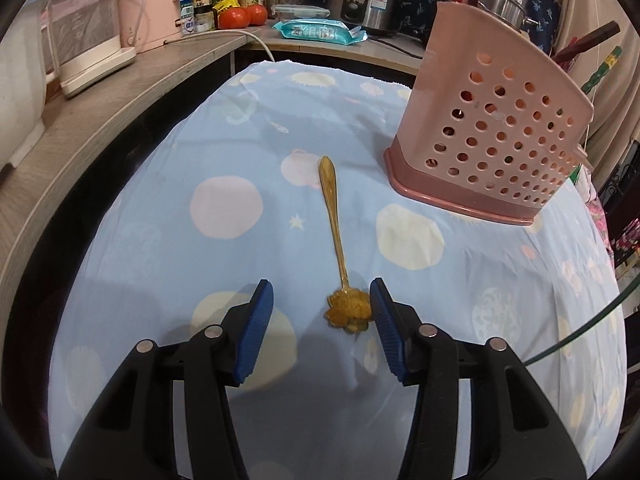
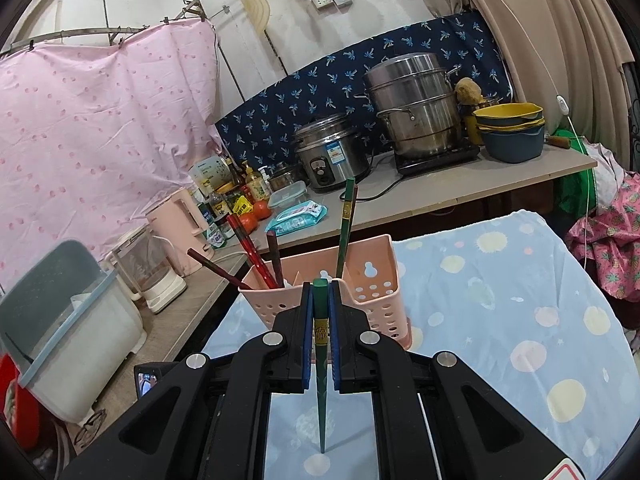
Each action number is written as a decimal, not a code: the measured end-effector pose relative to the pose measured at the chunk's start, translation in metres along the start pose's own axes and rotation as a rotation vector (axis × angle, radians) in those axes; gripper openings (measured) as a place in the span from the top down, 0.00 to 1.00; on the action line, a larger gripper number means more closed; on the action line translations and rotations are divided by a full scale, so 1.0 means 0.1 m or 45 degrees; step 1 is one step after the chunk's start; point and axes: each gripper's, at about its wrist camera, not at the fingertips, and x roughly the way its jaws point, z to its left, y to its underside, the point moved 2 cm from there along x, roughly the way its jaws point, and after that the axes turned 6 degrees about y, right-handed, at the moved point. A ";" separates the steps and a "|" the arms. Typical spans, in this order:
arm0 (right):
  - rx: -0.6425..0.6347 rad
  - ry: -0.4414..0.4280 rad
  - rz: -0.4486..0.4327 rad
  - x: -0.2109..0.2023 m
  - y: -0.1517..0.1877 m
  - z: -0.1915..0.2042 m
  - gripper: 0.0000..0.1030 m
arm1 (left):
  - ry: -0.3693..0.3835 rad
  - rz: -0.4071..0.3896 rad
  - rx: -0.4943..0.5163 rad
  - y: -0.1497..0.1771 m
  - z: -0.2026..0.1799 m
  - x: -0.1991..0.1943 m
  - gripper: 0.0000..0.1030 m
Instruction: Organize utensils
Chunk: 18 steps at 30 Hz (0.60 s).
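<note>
Two blue pads frame the left wrist view, where the left gripper (image 1: 322, 300) hangs low over a pale blue tablecloth (image 1: 224, 264) printed with moons and stars. Its jaws stand apart and hold nothing. A gold spoon (image 1: 335, 240) lies flat on the cloth, its flower-shaped bowl between the fingertips and just beside the right-hand pad, though whether it touches that pad I cannot tell; the handle runs away from the camera. Near the far end of the handle, off to the right, a pink perforated utensil holder (image 1: 492, 144) stands on the cloth. Behind the table runs a counter (image 1: 120, 92) with a pink kettle (image 1: 160, 4), two tomatoes (image 1: 242, 16), a pack of wet wipes (image 1: 320, 32) and a steel rice cooker (image 1: 360, 0).

From the right wrist view, the right gripper (image 2: 320, 312) is clamped tight on a green chopstick (image 2: 321, 360), which stands roughly upright between the pads, its thin tip pointing down toward the cloth and its blunt end showing above them. The pink holder sits just beyond the fingertips, with a second green chopstick (image 2: 346, 224) and several dark red chopsticks (image 2: 252, 252) leaning in its compartments
</note>
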 end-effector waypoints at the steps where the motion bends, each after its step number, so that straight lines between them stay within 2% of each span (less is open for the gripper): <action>1: 0.000 -0.001 0.000 0.00 0.00 0.00 0.93 | 0.007 0.001 -0.010 0.02 0.00 -0.02 0.54; 7: 0.001 -0.002 0.001 0.00 0.01 0.00 0.93 | 0.051 0.006 -0.052 0.10 -0.01 -0.07 0.54; 9: 0.001 -0.002 0.000 0.00 0.00 0.00 0.93 | 0.063 0.008 -0.065 0.11 -0.02 -0.06 0.60; 14: 0.002 -0.006 0.000 -0.05 0.03 0.01 0.93 | 0.082 0.012 -0.105 0.10 -0.01 -0.04 0.84; 18: 0.001 -0.005 0.001 -0.04 0.03 0.01 0.93 | 0.097 0.010 -0.103 0.10 0.00 -0.07 0.84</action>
